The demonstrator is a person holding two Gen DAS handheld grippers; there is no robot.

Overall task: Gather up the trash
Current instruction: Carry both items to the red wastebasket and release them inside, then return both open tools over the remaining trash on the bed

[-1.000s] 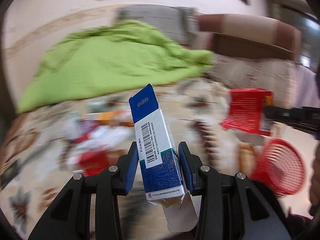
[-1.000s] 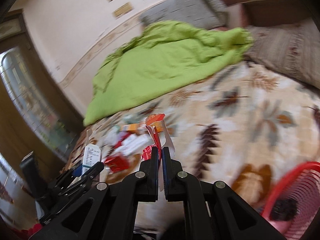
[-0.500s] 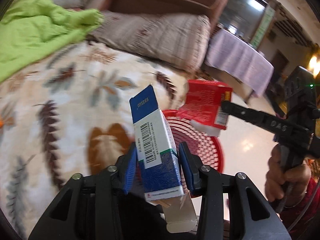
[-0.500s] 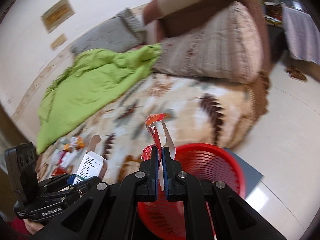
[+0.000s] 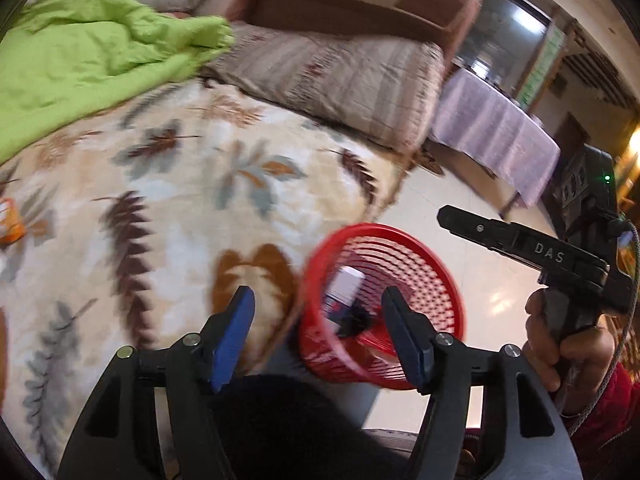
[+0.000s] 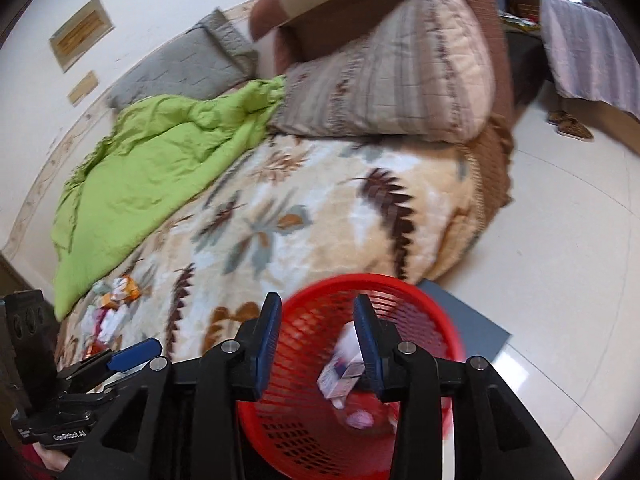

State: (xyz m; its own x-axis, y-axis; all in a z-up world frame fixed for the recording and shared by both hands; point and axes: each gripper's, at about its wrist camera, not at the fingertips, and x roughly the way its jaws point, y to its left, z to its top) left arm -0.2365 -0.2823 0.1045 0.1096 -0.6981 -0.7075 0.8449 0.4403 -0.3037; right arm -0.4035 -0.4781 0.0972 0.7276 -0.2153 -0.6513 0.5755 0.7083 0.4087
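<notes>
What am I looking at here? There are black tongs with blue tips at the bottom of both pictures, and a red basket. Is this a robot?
No robot: a person holds a hand-worked two-finger gripper in each hand, and each gripper carries a wide-angle camera looking along its own fingers. One picture comes from the left gripper, the other from the right gripper.

Both grippers are over the round red plastic mesh basket, which stands on the pale floor beside the bed. Their jaws have just been opening, and nothing is between them now. A blurred white and blue carton is in the basket.

On the bed lie a leaf-patterned cream blanket, a crumpled lime-green quilt and a small heap of wrappers and scraps not yet collected.

In the left camera's picture, the person's hand holds the right gripper's handle.
</notes>
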